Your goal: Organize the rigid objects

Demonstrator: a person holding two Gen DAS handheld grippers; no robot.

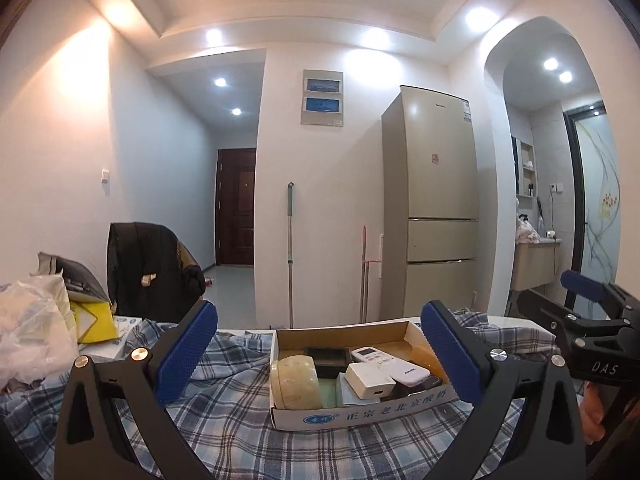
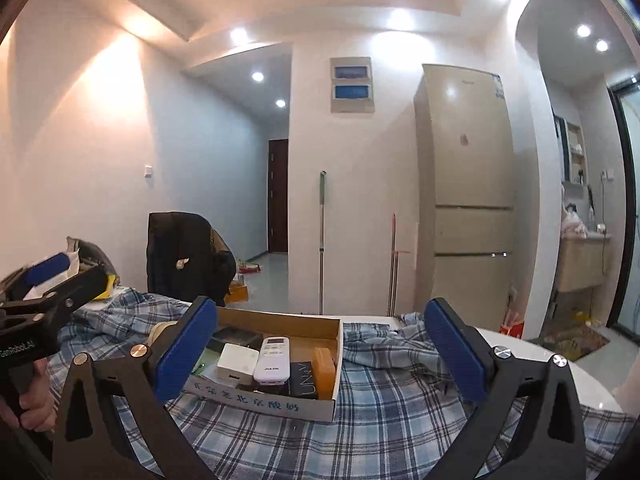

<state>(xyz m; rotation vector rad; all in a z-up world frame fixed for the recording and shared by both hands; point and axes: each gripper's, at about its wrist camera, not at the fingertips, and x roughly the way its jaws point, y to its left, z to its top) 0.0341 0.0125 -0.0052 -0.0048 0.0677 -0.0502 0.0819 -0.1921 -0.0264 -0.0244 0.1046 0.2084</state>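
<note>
A shallow cardboard box (image 1: 360, 414) (image 2: 276, 400) sits on a blue plaid cloth. It holds a white remote (image 1: 390, 362) (image 2: 273, 362), a white adapter block (image 1: 368, 380) (image 2: 237, 362), a cream round object (image 1: 296, 382), a dark tray (image 1: 326, 356), an orange block (image 2: 324, 366) and a black UNNY box (image 2: 304, 380). My left gripper (image 1: 320, 354) is open and empty, raised just before the box. My right gripper (image 2: 320, 354) is open and empty, with the box at its left finger. Each gripper shows at the edge of the other's view.
The plaid cloth (image 2: 380, 412) covers a white table (image 2: 540, 352). Plastic bags and a yellow packet (image 1: 94, 322) lie at the left. A chair with a black jacket (image 1: 152, 272) stands behind. A fridge (image 1: 436, 208) and mop handles (image 1: 290, 256) stand by the far wall.
</note>
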